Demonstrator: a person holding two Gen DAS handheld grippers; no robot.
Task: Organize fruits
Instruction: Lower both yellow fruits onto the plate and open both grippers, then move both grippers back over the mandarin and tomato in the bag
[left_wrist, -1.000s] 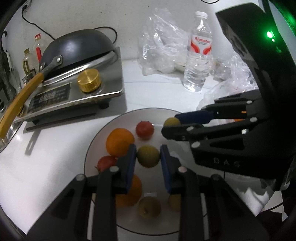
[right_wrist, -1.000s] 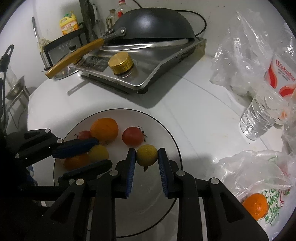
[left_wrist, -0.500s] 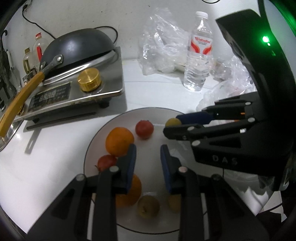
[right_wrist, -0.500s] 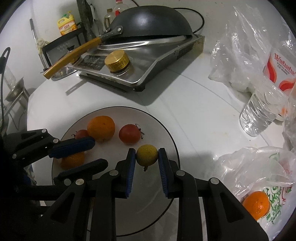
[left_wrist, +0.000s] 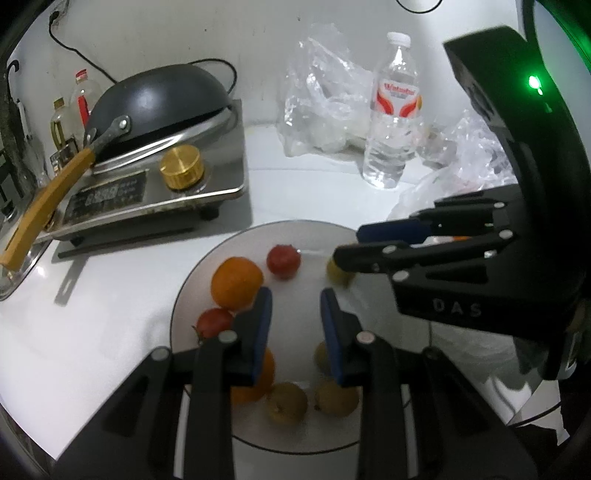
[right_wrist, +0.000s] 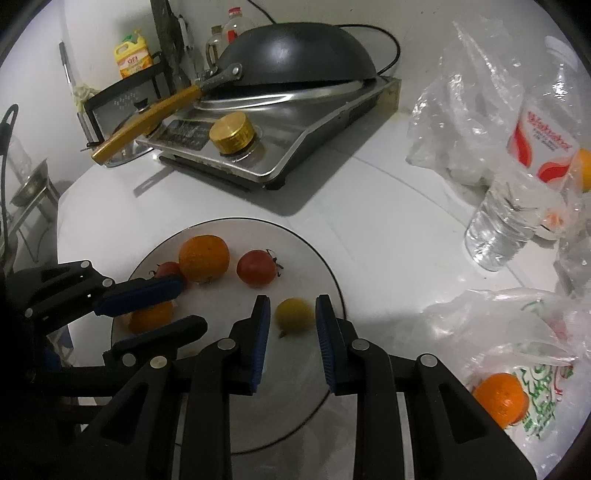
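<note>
A white plate (left_wrist: 295, 232) (right_wrist: 325, 269) holds oranges, tomatoes and yellow-green fruits. My left gripper (left_wrist: 295, 314) is open and empty above the plate's middle, with an orange (left_wrist: 236, 282) and a tomato (left_wrist: 283, 261) beyond it and yellow-green fruits (left_wrist: 288, 402) under it. My right gripper (right_wrist: 291, 319) is open; a yellow-green fruit (right_wrist: 294, 316) lies on the plate between its fingers, apart from both pads. It also shows in the left wrist view (left_wrist: 338, 273), partly hidden by the right gripper (left_wrist: 354, 243). Another orange (right_wrist: 500, 398) lies in a plastic bag at the right.
An induction cooker (left_wrist: 155, 195) with an upturned black wok (left_wrist: 159, 99) stands at the back left. A water bottle (left_wrist: 393, 110) and crumpled plastic bags (left_wrist: 325, 107) are at the back right. Oil bottles (right_wrist: 131, 59) stand by the wall.
My right gripper has opened and let go of the yellow-green fruit onto the plate. My left gripper released its fruit earlier and has drawn back, open.
</note>
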